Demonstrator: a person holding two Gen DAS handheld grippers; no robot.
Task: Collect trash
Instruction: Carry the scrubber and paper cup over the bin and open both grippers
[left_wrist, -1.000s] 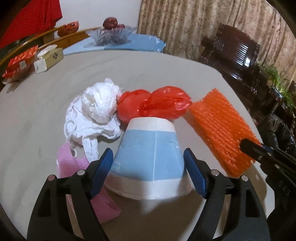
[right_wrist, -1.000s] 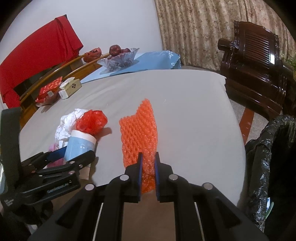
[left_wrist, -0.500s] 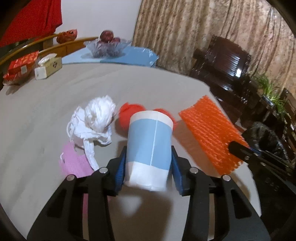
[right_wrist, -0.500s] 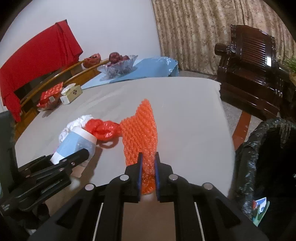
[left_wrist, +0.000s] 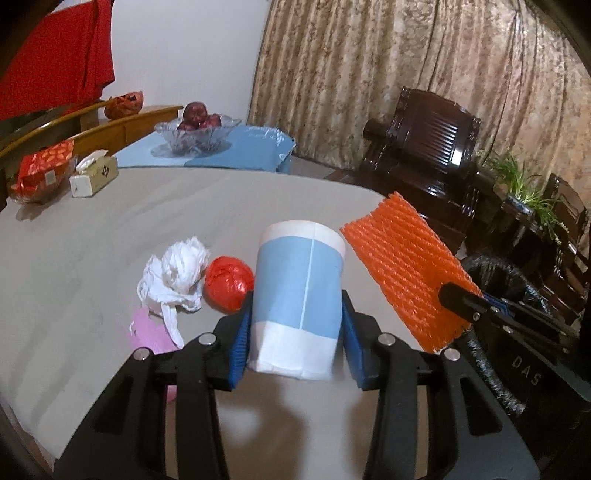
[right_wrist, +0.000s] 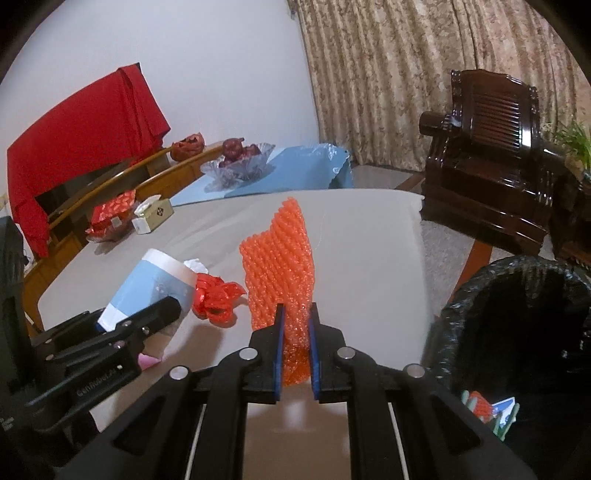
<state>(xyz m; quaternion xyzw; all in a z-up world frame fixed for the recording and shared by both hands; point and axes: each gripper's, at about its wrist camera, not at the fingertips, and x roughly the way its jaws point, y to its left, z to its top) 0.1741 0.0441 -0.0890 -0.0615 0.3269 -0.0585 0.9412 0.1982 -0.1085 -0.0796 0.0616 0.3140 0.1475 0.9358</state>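
My left gripper (left_wrist: 297, 332) is shut on a blue and white paper cup (left_wrist: 301, 295), lifted clear of the grey table (left_wrist: 110, 221); the cup (right_wrist: 151, 288) shows tilted in the right wrist view too. My right gripper (right_wrist: 295, 350) is shut on an orange foam net sleeve (right_wrist: 280, 258), which stands up off the table; that sleeve (left_wrist: 402, 266) hangs at the right in the left wrist view. On the table lie a white crumpled bag (left_wrist: 177, 277), a red plastic bag (left_wrist: 227, 282) and a pink foam net (left_wrist: 147, 332).
A black-lined trash bin (right_wrist: 517, 325) stands off the table's right edge, with some scraps inside. A tissue box (left_wrist: 94, 177), a red packet (left_wrist: 40, 170) and a glass fruit bowl (left_wrist: 195, 133) sit at the far side. A dark wooden chair (left_wrist: 424, 155) stands beyond.
The left gripper closed on the cup and raised it off the table. The right gripper lifted the orange sleeve, which now stands upright. Both have moved up and toward the bin side.
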